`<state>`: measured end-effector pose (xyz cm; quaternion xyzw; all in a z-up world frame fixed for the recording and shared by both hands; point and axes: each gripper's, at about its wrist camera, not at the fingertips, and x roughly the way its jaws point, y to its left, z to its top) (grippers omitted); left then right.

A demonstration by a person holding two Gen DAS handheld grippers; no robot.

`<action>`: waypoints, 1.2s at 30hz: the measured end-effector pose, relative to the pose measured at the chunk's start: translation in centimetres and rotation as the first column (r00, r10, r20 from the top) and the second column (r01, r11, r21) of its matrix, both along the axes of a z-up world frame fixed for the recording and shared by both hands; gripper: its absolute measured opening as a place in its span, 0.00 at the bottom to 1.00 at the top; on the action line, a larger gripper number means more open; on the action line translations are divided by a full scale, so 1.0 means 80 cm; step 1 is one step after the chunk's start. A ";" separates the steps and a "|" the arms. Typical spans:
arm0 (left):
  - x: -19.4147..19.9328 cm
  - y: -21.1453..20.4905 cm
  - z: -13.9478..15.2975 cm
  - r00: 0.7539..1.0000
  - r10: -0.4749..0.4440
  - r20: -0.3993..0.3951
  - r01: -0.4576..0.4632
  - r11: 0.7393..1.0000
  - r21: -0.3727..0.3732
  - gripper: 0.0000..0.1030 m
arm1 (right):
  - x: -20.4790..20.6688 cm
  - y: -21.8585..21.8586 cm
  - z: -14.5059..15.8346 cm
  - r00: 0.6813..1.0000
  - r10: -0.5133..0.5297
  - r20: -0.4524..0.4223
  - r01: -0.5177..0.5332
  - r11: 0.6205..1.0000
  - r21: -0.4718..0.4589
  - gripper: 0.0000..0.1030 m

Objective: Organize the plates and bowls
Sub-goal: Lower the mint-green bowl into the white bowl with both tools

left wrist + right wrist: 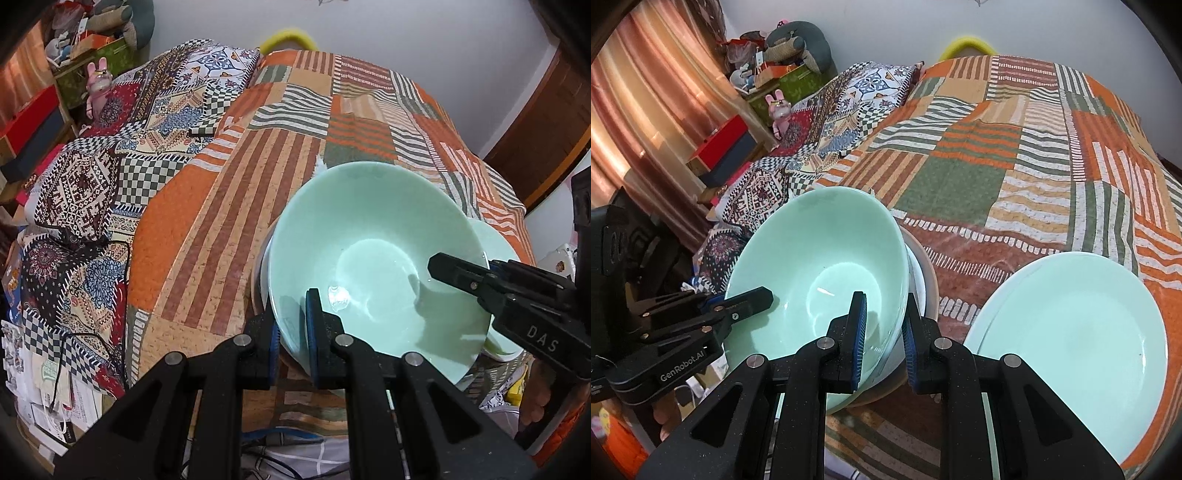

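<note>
Pale green bowl [820, 266] is gripped at opposite rims: the left gripper [291, 332] and right gripper [884, 332] are each clamped on its wall. It is nested on other dishes [925, 284] over the patchwork cloth [979, 177]; green plates [1071, 332] are stacked just beside, to the right

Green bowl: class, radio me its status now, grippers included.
Left gripper and right gripper both clamped on green bowl rim. Bowl over stacked dishes. Green plates alongside. Nothing blocking.
</note>
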<state>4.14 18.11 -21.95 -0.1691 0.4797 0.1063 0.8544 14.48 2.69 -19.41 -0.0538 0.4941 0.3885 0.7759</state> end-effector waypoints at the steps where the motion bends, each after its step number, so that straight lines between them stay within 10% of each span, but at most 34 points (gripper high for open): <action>1: 0.000 0.000 0.001 1.000 0.001 0.001 -0.001 1.000 0.008 0.11 | 0.001 0.001 -0.002 1.000 0.000 0.000 0.000 1.000 -0.003 0.17; 30: 0.009 -0.001 -0.018 0.999 0.019 -0.044 -0.014 0.994 0.110 0.12 | -0.009 0.012 -0.012 0.999 0.033 0.021 -0.031 0.997 -0.070 0.21; 36: 0.005 -0.006 -0.009 1.000 0.007 -0.022 -0.004 0.992 0.122 0.25 | -0.010 0.001 0.003 0.998 0.014 0.066 -0.012 0.999 -0.032 0.38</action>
